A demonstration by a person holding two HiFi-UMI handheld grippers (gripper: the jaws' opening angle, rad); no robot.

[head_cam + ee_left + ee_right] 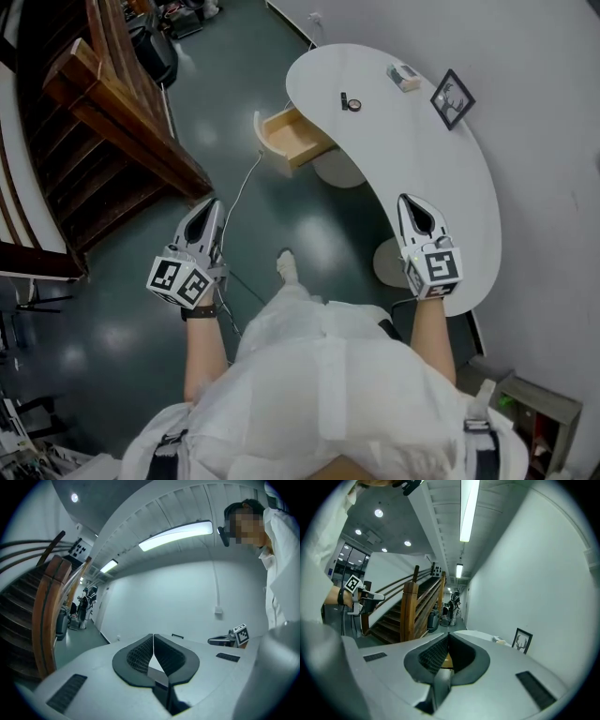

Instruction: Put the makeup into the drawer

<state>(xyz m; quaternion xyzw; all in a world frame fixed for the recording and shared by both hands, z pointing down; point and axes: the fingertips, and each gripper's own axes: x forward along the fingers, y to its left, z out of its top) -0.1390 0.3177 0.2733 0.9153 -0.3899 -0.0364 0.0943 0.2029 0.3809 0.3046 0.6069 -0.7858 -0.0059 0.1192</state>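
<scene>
In the head view the makeup, a small round compact point(354, 105) with a dark stick point(344, 100) beside it, lies on the far part of the curved white table point(441, 178). A light wooden drawer point(292, 139) stands pulled out from the table's left edge, and nothing shows inside it. My left gripper point(210, 208) hangs over the dark floor, left of the table, shut and empty point(153, 637). Over the table's near end my right gripper point(413, 202) points toward the makeup, also shut with nothing in it point(448, 635). Both are well short of the makeup and drawer.
A small box point(404, 76) and a framed deer picture point(453, 97) sit at the table's far end by the wall; both also show in the right gripper view: box point(500, 641), picture point(521, 641). A wooden staircase point(112, 122) rises on the left. A cable point(242, 192) runs across the floor.
</scene>
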